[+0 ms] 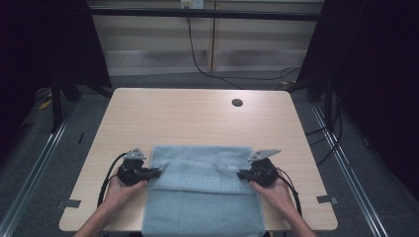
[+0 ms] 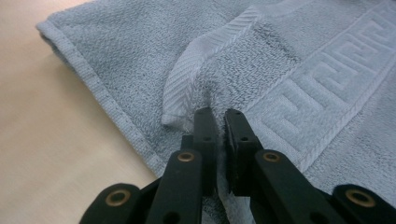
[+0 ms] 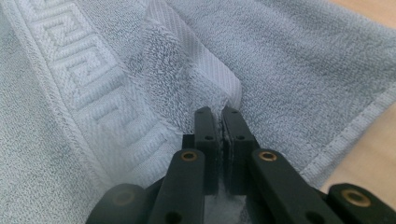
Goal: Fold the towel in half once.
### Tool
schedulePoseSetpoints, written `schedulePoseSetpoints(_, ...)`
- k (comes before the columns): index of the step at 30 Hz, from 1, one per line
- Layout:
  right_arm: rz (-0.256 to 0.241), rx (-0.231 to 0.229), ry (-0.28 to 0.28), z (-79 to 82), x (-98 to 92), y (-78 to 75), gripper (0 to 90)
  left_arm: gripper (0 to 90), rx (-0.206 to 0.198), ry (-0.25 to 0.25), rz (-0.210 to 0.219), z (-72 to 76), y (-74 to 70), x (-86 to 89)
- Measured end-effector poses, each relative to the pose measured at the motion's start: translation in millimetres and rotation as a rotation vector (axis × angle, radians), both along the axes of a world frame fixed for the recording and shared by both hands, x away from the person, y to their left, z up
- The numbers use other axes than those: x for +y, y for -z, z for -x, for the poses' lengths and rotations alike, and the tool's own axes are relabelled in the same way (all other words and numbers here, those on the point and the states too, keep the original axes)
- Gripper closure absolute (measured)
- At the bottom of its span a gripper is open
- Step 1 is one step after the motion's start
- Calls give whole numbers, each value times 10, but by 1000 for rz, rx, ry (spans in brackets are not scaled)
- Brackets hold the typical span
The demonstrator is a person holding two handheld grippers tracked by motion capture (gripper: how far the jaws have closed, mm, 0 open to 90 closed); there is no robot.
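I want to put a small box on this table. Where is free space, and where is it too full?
Free: the bare wood of the table beyond the towel, up to the round hole, and narrow strips outside each hand. Crowded: the near middle, where the left gripper and right gripper pinch the towel's folded edge.

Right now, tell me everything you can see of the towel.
The towel is pale grey-blue terry with a raised key-pattern band and a ribbed woven hem. It lies flat on the wooden table, at the near edge, its upper end folded over onto itself. The left tongs are shut on one corner of the folded flap, the right tongs on the other. That hem curls up slightly at both grips.
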State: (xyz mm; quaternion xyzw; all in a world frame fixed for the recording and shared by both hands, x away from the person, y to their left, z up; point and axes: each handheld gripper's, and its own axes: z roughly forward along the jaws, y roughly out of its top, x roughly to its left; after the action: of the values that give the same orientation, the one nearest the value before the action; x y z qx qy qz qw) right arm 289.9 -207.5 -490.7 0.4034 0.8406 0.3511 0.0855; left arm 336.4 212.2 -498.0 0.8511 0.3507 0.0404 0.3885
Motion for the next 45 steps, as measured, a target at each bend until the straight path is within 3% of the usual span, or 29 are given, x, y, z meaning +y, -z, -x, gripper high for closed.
schedulePoseSetpoints(4,-15,15,30,-248,8,10,869,847,-40,-25,-37,-217,-2,-47)
schedulePoseSetpoints(6,-25,17,48,-357,0,19,868,847,-33,-42,-27,-346,6,-60)
schedulePoseSetpoints(10,-38,8,57,-543,6,39,868,847,-52,-39,-65,-539,-7,-72)
schedulePoseSetpoints(13,-43,-4,73,-722,27,55,869,847,-48,-56,-59,-697,0,-62)
schedulePoseSetpoints(15,-59,5,95,-837,29,66,868,847,-41,-79,-46,-773,8,-54)
schedulePoseSetpoints(19,-46,0,128,-1007,66,64,868,847,-36,-69,-86,-889,-19,-61)
schedulePoseSetpoints(25,-62,2,170,-1212,103,80,868,847,-44,-121,-64,-1055,7,-39)
schedulePoseSetpoints(31,-63,-12,221,-1367,159,92,869,847,-45,-153,-80,-1196,1,-50)
schedulePoseSetpoints(36,-29,-36,233,-1401,233,83,869,847,-28,-166,-73,-1240,-4,-17)
schedulePoseSetpoints(40,-78,-26,232,-1394,178,47,870,847,-40,-188,-40,-1194,-23,20)
schedulePoseSetpoints(45,-180,-90,214,-1348,22,-248,870,847,-86,-178,40,-1120,-294,94)
